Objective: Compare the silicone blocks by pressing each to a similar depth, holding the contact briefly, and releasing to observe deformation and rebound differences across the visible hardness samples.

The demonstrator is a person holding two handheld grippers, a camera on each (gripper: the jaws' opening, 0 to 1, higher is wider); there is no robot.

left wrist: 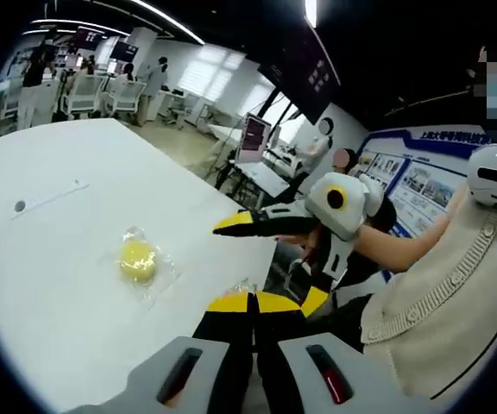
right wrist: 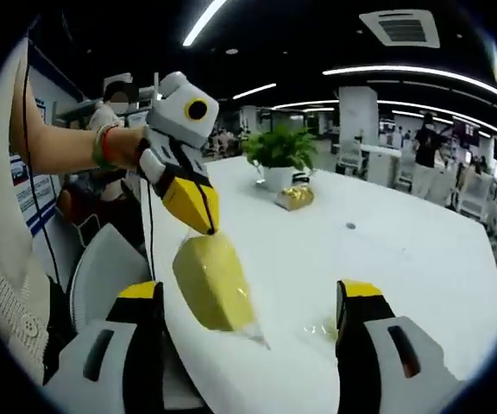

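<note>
In the right gripper view, a pale yellow silicone block [right wrist: 214, 280] hangs in a clear plastic bag above the white table's [right wrist: 404, 259] edge. My left gripper [right wrist: 207, 226] is shut on the top of that bag. My right gripper [right wrist: 250, 297] stands open, one jaw on each side of the hanging block, apart from it. In the left gripper view, my left gripper [left wrist: 253, 300] has its yellow tips together on a scrap of clear plastic. The right gripper [left wrist: 231, 226] reaches in from the right. A second yellow block [left wrist: 136, 259] lies bagged on the table [left wrist: 59, 216].
A potted plant [right wrist: 279, 151] and a small gold object [right wrist: 296, 198] stand farther along the table. A person's arm [right wrist: 67, 147] and knitted sleeve [left wrist: 438, 293] hold the grippers. A grey chair [right wrist: 110, 259] sits beside the table edge. Desks and people fill the room behind.
</note>
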